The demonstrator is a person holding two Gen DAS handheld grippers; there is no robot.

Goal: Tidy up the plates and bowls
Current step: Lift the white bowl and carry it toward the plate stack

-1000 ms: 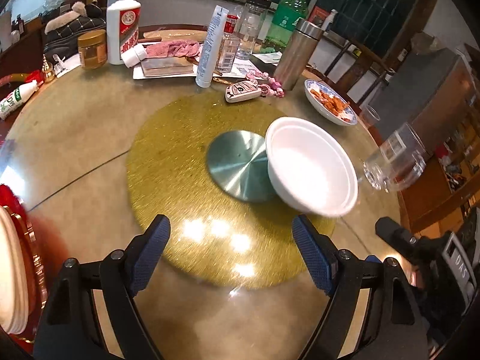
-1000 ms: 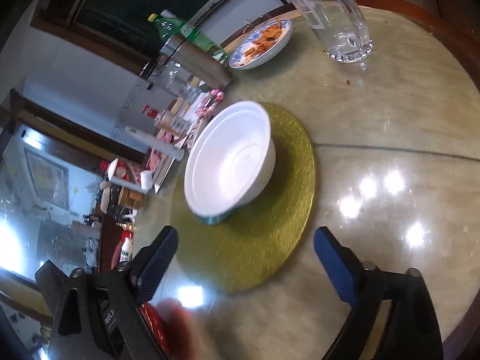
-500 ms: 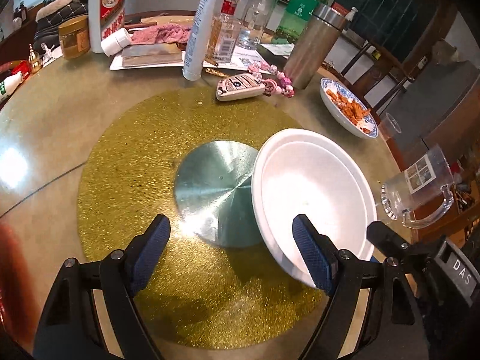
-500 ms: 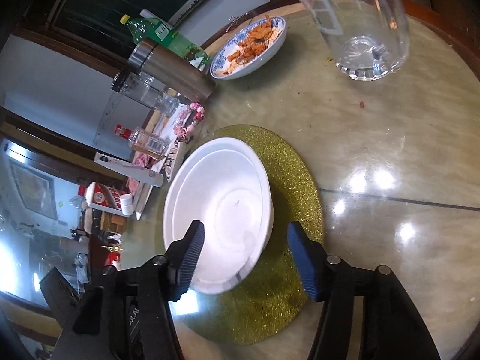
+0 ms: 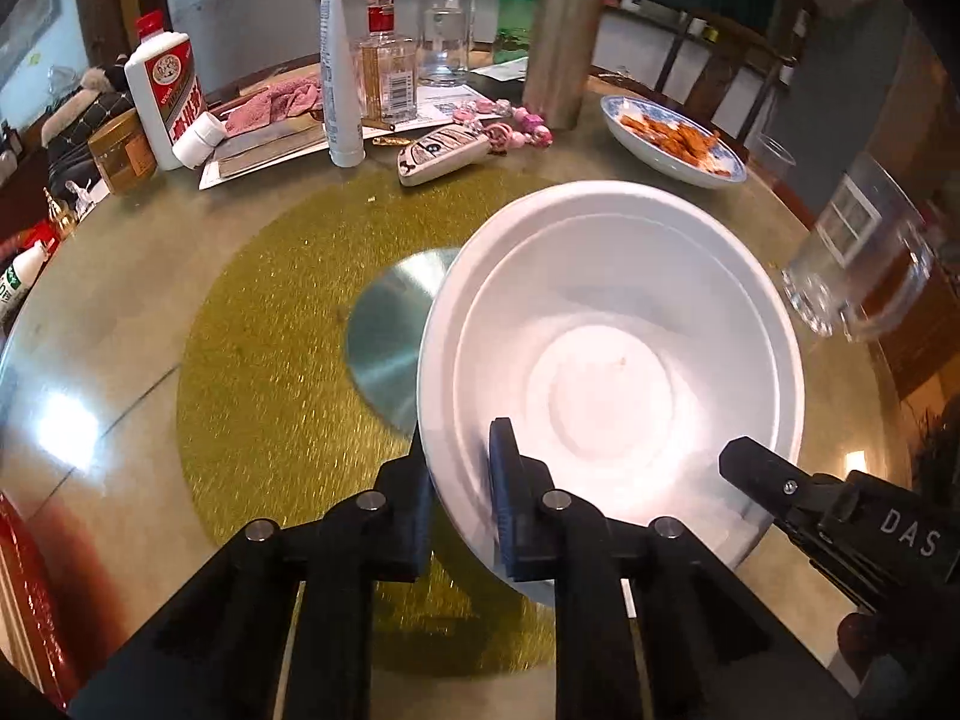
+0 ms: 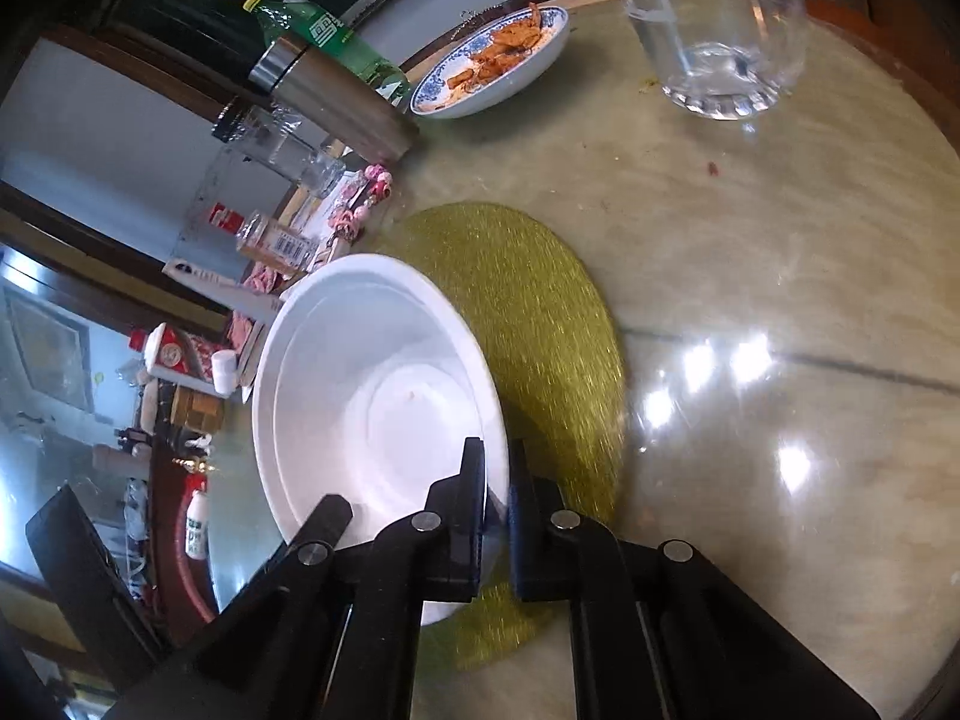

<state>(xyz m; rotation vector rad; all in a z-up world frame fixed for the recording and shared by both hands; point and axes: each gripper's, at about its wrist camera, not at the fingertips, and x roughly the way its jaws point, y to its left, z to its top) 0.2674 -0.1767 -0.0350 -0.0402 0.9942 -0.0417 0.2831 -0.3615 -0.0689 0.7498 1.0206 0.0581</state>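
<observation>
In the lower centre of the left wrist view, the left gripper has its blue-padded fingers pinched on the near rim of a wide, shallow white ceramic bowl, one finger outside the wall and one inside. In the lower centre of the right wrist view, the right gripper clamps the same bowl at another point on its rim, again one finger on each side. Both pairs of jaws have just been closing, from wide apart with nothing between them to tight on the rim. Two grips probably share the load of a broad dish and keep it level for carrying. The bowl fills mid-frame, resting on a round glittery gold mat on the marble-look table, partly covering a brushed steel disc at the mat's centre. Compared with a second ago, the bowl looms much larger and nearer the fingers. Further out, upper right in the left view, sit a blue-patterned plate of orange food and a clear glass mug; bottles and clutter line the upper left.
</observation>
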